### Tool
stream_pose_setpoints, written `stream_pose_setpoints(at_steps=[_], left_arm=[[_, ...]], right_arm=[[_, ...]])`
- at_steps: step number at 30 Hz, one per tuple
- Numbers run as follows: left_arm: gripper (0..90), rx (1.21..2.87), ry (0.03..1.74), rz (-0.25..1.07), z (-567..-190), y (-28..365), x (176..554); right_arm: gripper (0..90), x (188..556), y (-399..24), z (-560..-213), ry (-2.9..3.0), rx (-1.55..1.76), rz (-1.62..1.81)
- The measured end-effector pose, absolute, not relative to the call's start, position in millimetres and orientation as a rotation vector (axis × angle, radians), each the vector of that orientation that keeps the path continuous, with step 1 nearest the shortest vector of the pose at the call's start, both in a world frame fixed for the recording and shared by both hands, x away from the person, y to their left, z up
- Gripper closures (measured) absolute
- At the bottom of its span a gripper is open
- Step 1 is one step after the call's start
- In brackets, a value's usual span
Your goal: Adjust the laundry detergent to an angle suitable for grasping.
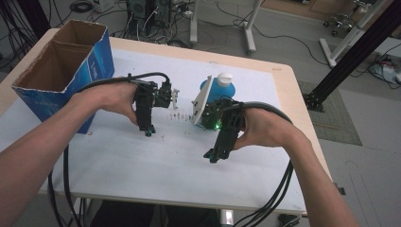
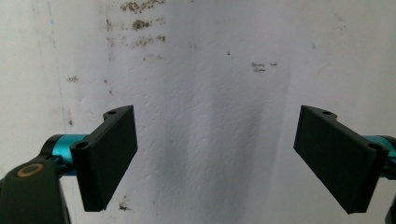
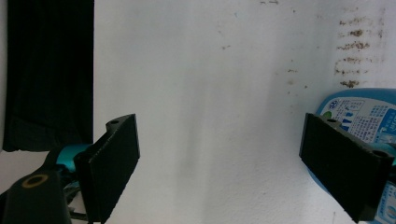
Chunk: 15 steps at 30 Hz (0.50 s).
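Your right claw (image 1: 215,155), jaws released and empty, hangs just in front of the blue bottle (image 1: 215,90) standing on the tabletop (image 1: 142,161), nearer than your equally released left claw (image 1: 149,130).

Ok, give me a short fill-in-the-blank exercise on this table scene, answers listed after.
1. The bottle behind the right gripper is blue with a ____ cap.
2. The jaws of the left gripper stand ____, with nothing between them.
3. The blue cardboard box at the table's left has its top ____.
4. Both grippers hang above a ____ mat speckled with brown stains.

Missing words: white; open; open; white
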<state>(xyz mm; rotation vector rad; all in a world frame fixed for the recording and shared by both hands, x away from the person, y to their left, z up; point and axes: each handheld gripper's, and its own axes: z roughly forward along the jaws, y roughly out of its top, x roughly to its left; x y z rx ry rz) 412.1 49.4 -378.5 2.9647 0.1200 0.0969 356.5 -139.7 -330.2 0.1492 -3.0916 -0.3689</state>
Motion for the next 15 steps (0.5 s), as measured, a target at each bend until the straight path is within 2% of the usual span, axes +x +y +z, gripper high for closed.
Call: stream_pose_setpoints(at_steps=[15], left_arm=[[13.4,2.972,0.126,0.097,-378.7,48.9,410.2]], right_arm=[[11.7,355.0,-142.8,-327.7,-3.099,0.151,-0.383]])
